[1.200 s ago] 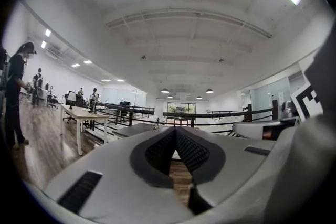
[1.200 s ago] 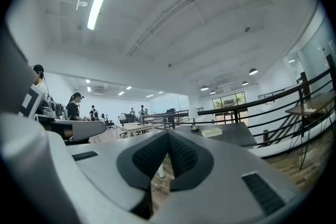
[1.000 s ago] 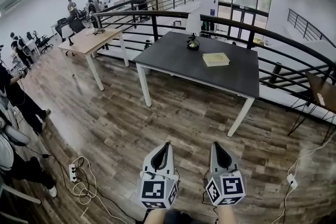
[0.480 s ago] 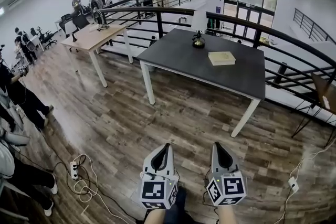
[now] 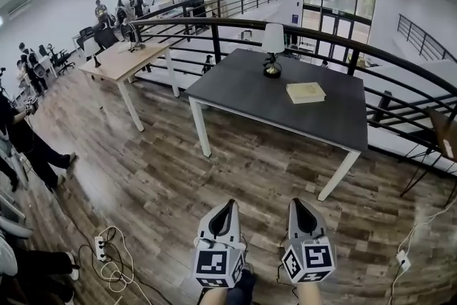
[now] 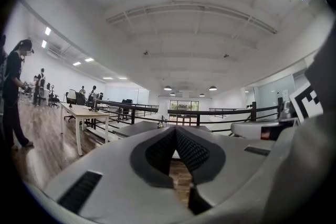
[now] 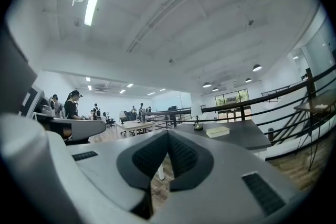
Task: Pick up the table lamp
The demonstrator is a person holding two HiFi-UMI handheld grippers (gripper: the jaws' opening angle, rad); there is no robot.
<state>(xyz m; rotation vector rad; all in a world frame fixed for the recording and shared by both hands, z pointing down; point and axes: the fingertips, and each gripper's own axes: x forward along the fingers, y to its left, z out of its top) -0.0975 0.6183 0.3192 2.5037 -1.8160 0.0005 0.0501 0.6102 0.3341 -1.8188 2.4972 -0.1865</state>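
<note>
An open loft with a wood floor (image 5: 164, 175) and a black railing (image 5: 404, 59) curving round the far side. A dark table (image 5: 285, 118) stands in the upper middle of the head view. The lamp (image 5: 272, 48) sits near the table's far edge, upright, with a pale shade over a thin stem and a small dark base. A book (image 5: 305, 92) lies just to its right, apart from it. A wooden desk (image 5: 118, 59) and several people fill the upper left.

At the bottom centre, the left gripper (image 5: 227, 206) and the right gripper (image 5: 298, 204) sit side by side, pointing level at the table and well apart from it. Each gripper's own view shows its ribbed pads pressed together with nothing between them (both empty, then).

The lamp will likely be light but top-heavy, with its weight low in the base. The shade looks soft and easy to dent or knock askew, so it is a poor place to grip. The stem just above the base looks stiff and narrow enough for the jaws, though probably smooth, so it needs a firm, square pinch. Any cord cannot be made out from here
</note>
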